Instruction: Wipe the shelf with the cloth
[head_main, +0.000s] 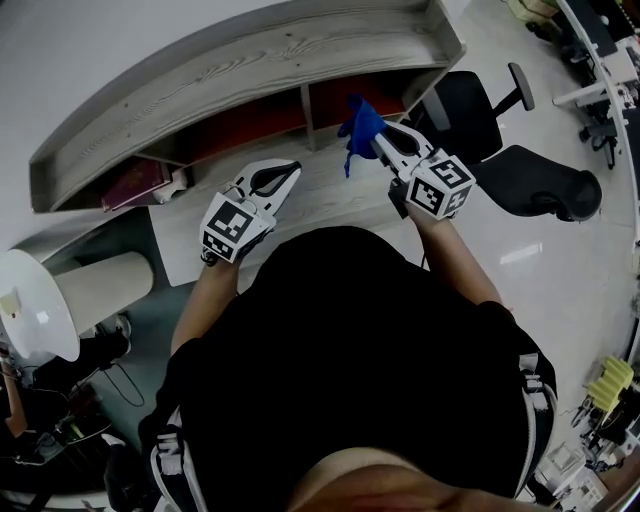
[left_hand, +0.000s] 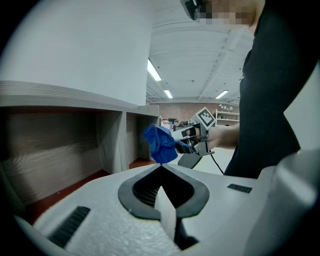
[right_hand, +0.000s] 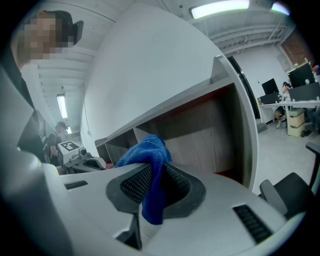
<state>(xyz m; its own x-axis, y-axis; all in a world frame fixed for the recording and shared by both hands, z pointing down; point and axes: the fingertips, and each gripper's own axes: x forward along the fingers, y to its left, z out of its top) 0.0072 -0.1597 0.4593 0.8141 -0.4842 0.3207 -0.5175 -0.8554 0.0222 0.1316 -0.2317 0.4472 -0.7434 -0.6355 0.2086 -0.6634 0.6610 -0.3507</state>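
Blue cloth (head_main: 360, 126) hangs pinched in the right gripper (head_main: 380, 143), just short of the wooden shelf (head_main: 250, 60) ahead. Left gripper (head_main: 290, 172) is pressed together and empty. Wiping looks not yet begun.

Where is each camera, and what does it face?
Head view: on the head, steeply down onto shelf, both forearms, torso.
Left gripper view: on left gripper, along its shut jaws toward shelf; torso at right.
Right gripper view: on right gripper, along jaws shut on blue cloth; torso at left.
All three share the cloth and shelf.
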